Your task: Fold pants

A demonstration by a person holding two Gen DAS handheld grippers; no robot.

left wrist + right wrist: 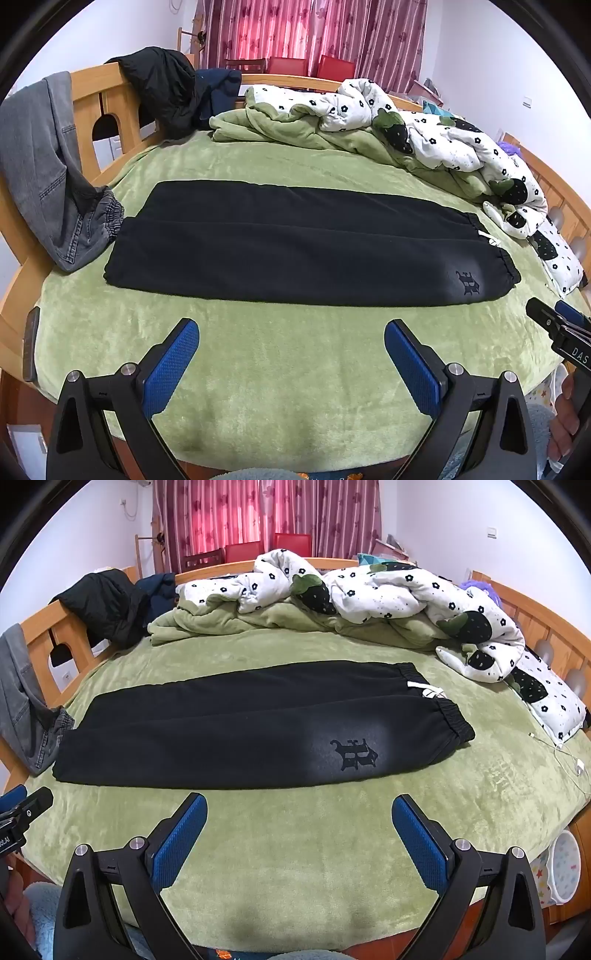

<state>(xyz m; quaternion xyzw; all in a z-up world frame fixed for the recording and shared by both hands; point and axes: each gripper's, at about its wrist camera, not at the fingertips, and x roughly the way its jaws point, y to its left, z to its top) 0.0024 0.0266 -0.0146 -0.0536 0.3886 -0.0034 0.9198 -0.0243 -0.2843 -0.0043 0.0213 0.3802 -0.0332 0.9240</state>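
Green plush bedspread (280, 369) lies under my left gripper (291, 354) and right gripper (299, 830), both spread wide, holding nothing. Just beyond them, long black fleece pants (295, 251) lie flat, waistband rightward, beside grey jeans (40, 177).

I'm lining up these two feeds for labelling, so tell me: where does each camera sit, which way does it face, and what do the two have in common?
Left wrist view: sits on the left gripper, tilted down over the near edge of the bed; open blue fingers frame the black pants; the right gripper and a hand show at right.
Right wrist view: sits on the right gripper, same tilt, further towards the waistband; the left gripper shows at left.
Shared: pants, green blanket, floral quilt, red curtains.
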